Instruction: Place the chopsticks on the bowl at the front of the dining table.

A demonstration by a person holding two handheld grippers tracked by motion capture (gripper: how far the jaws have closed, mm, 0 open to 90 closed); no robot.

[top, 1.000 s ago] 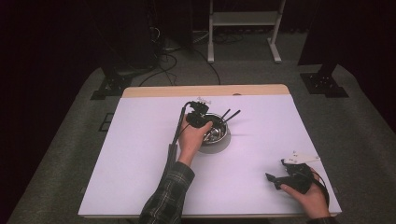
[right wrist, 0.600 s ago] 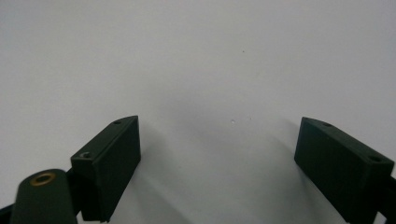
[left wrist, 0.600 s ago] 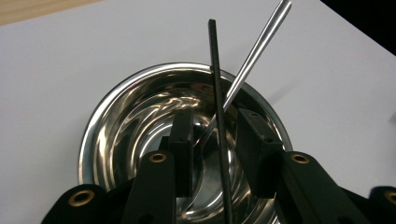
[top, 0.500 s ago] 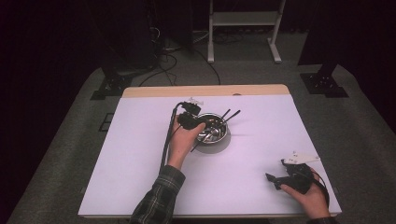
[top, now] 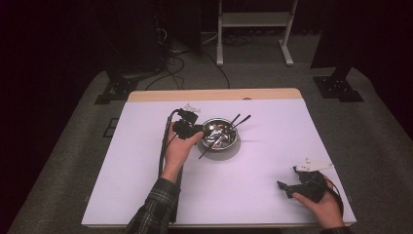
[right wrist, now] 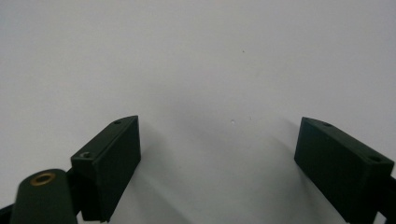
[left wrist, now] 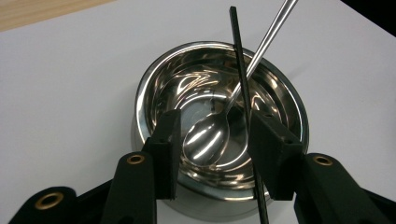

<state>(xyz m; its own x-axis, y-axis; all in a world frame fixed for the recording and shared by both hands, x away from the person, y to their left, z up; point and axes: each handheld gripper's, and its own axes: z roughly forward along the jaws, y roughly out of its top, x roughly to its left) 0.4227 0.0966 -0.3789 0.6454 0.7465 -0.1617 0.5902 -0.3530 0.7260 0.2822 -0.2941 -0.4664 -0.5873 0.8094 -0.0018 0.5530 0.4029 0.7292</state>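
A shiny steel bowl (top: 220,135) (left wrist: 159,84) stands near the middle of the white table (top: 272,141). In it lie a metal spoon (left wrist: 208,137) and a black chopstick (left wrist: 239,70), both sticking out over the far right rim (top: 242,118). My left gripper (top: 195,129) (left wrist: 215,119) sits at the bowl's left side, pointing over its near rim. Its jaws have just been opening; the spoon's head lies below the gap, and the pads (left wrist: 169,140) press on nothing. My right gripper (top: 287,177) (right wrist: 219,126) rests open near the front right corner over bare table.
A wooden strip (top: 214,94) runs along the table's far edge. On the dark floor behind stand a white frame (top: 253,19), loose cables (top: 170,58) and black stand bases (top: 338,87). A black cable (top: 163,146) trails from my left gripper along the forearm.
My left hand has drawn back leftward from over the bowl to its left side, and its jaws have spread apart. The right hand has stayed where it was.
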